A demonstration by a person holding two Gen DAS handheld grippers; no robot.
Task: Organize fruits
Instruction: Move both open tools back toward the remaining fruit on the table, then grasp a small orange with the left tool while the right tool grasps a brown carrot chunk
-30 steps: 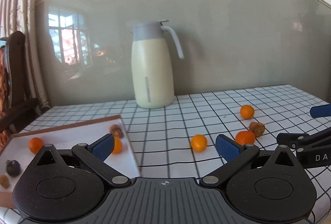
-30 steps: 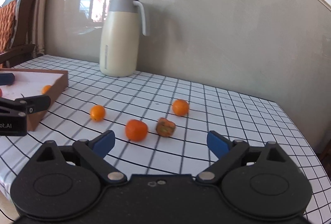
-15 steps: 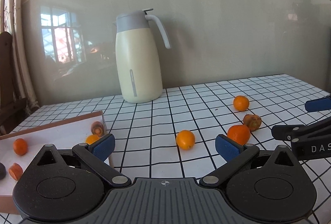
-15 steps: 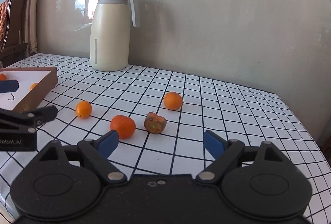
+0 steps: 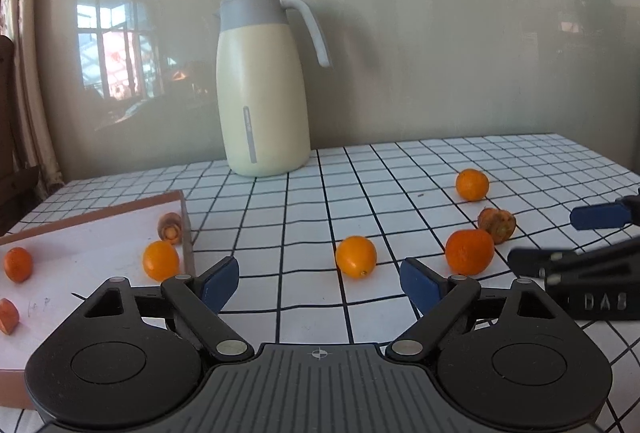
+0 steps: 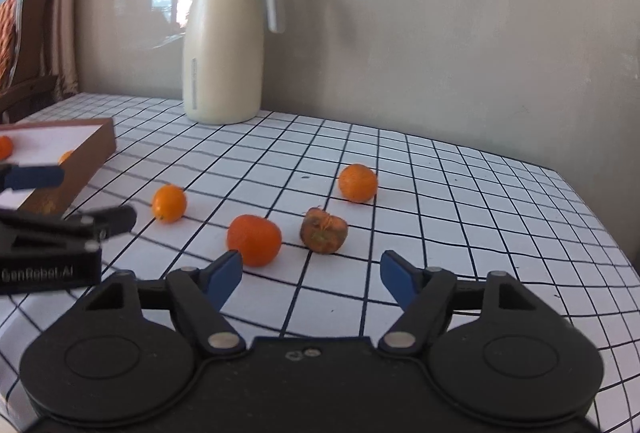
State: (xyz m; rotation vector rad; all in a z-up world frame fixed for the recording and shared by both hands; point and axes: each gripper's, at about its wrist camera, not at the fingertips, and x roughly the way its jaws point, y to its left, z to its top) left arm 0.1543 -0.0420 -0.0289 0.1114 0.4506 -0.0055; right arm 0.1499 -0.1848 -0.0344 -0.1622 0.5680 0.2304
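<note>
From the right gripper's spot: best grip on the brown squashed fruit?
Take the brown fruit across its broad, flattened middle, coming from the near side and slightly above. The stem end faces up, so its sides are free. The right gripper, jaws closing and empty, must clear the orange fruit close on its left.

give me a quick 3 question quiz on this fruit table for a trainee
1. True or false: the cream jug stands inside the tray.
2. How many fruits lie loose on the checked tablecloth, outside the tray?
3. Multiple choice: which fruit lies nearest ahead of the right gripper? A) the brown dried-looking fruit B) the far orange C) a fruit in the tray

Key
1. False: it stands on the cloth by the wall.
2. Four: three orange ones and the brown one.
3. A. Its jaws are closing with nothing between them; the left gripper likewise.
</note>
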